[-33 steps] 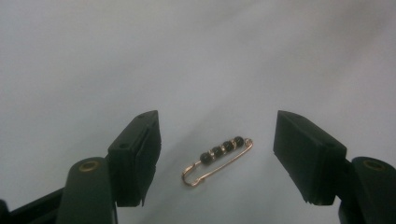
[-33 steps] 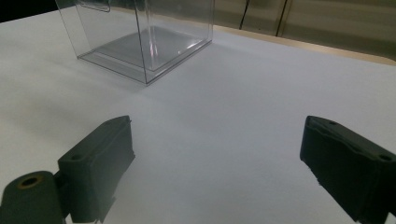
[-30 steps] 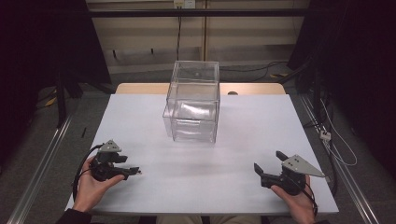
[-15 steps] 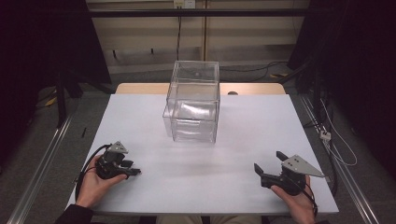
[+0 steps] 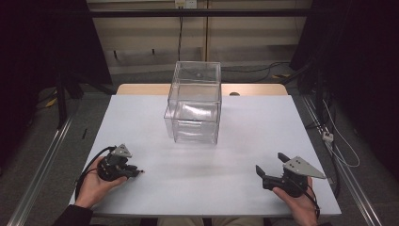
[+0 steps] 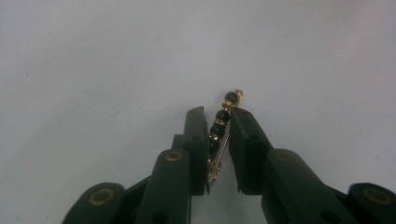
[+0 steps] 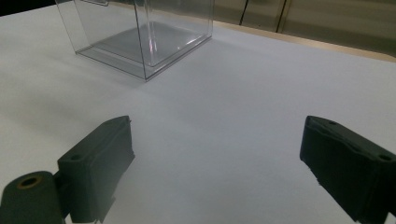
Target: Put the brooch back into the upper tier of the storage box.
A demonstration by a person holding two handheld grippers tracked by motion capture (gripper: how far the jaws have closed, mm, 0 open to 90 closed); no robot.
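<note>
A small pin [image 6: 224, 113] with black beads and gold fittings lies between the jaws of my left gripper [image 6: 217, 113], which is shut on it just above the white table [image 5: 244, 141]. From above, this gripper [image 5: 135, 172] sits at the near left, held in a hand, and the pin is too small to make out there. My right gripper [image 5: 270, 163] rests at the near right with its jaws wide apart and nothing between them [image 7: 217, 140]. A clear plastic box [image 5: 195, 101] stands open-topped at the middle back of the table.
The clear box [image 7: 144, 32] is seen to the upper left in the right gripper view. A tan strip of tabletop [image 5: 254, 89] runs behind the white sheet. Metal rails [image 5: 42, 165] and cables [image 5: 336, 141] flank the table on the floor.
The left gripper's jaws have drawn together and the hand has shifted slightly toward the table's middle. The right gripper has stayed still.
</note>
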